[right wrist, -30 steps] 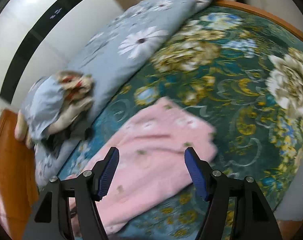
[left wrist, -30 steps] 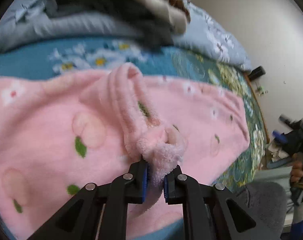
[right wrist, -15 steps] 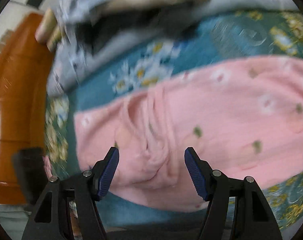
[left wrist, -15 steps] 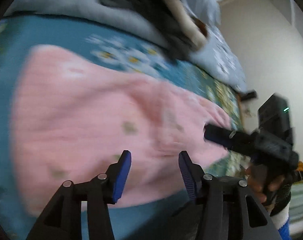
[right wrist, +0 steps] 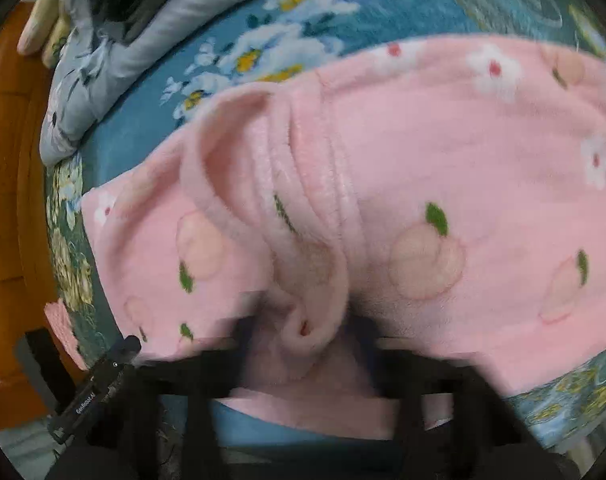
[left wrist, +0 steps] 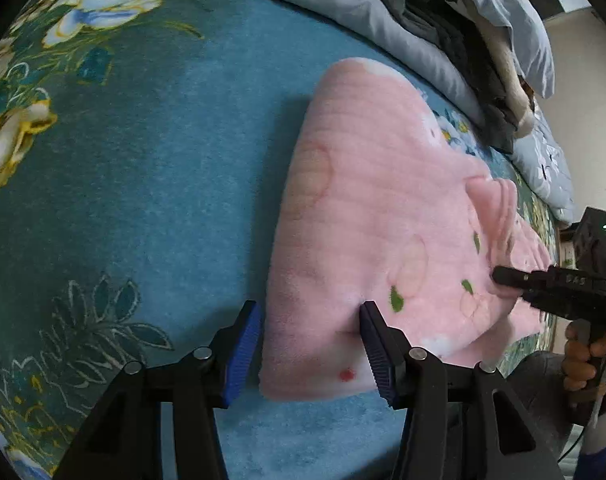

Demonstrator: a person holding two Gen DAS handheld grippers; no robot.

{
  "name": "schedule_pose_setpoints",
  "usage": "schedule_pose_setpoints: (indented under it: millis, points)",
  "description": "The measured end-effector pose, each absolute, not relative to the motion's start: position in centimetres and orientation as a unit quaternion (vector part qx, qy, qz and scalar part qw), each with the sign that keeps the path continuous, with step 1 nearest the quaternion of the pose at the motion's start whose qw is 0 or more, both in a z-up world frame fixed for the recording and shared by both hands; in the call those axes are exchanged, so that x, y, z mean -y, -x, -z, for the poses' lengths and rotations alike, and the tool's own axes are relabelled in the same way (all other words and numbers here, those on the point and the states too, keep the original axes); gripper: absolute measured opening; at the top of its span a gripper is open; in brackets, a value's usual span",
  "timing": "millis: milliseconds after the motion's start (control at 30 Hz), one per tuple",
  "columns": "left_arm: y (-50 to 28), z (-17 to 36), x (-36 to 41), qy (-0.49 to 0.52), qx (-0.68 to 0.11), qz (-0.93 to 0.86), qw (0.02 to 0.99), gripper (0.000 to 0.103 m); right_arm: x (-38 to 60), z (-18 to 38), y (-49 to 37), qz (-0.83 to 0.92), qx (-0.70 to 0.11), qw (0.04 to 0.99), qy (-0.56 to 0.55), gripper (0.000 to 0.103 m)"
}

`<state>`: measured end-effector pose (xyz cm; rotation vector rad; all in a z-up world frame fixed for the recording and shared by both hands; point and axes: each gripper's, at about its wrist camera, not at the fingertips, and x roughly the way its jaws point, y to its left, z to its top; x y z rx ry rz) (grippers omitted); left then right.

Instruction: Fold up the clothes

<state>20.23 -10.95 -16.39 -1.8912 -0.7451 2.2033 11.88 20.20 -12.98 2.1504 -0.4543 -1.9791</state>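
While the pink fleece garment point(left wrist: 367, 216) lies spread flat on the bed point(left wrist: 151, 152), over a teal blanket with a flower pattern, the left gripper point(left wrist: 309, 354) hangs over the garment's near corner with its blue-padded fingers point(left wrist: 243, 350) apart: one is off the cloth's edge over the blanket, the other is over the fleece, and neither presses on it. Farther along the same garment, the right gripper point(right wrist: 303, 344) is closing its fingers on a bunched ridge of the fleece (its own view is smeared by blur, so whether the pads already pinch the cloth cannot be told). Seen from the left wrist, that gripper's black tip rests at the garment's far edge, and the hand point(left wrist: 583, 356) holding it shows at the picture's right side. A heap of grey and dark bedding and clothes point(left wrist: 443, 28) lies along the far side of the bed, beyond the garment. A brown wooden bed frame point(right wrist: 11, 200) shows at the left of the right wrist view.
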Motion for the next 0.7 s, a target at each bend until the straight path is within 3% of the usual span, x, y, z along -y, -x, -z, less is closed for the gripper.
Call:
schedule_pose_setpoints:
  millis: [167, 267, 567, 633, 700]
  points:
    - [-19.1, 15.5, 11.5, 0.605, 0.262, -0.746, 0.089, 0.055, -22.1, 9.7, -12.2, 0.703, 0.132, 0.082, -0.694, 0.01]
    - [-17.5, 16.4, 11.8, 0.599, 0.294, -0.739, 0.099, 0.056, -21.9, 10.6, -12.3, 0.686, 0.09, 0.064, -0.719, 0.01]
    - [-15.2, 20.3, 10.4, 0.61, 0.367, -0.693, 0.114, 0.058, -23.6, 12.3, -12.9, 0.667, 0.133, 0.058, -0.731, 0.01]
    - [-15.5, 20.3, 10.1, 0.606, 0.371, -0.696, 0.106, 0.055, -23.8, 12.4, -12.9, 0.666, 0.14, 0.059, -0.73, 0.01]
    - [-15.7, 19.9, 9.7, 0.602, 0.355, -0.708, 0.095, 0.033, -23.7, 12.2, -12.9, 0.67, 0.139, 0.061, -0.727, 0.01]
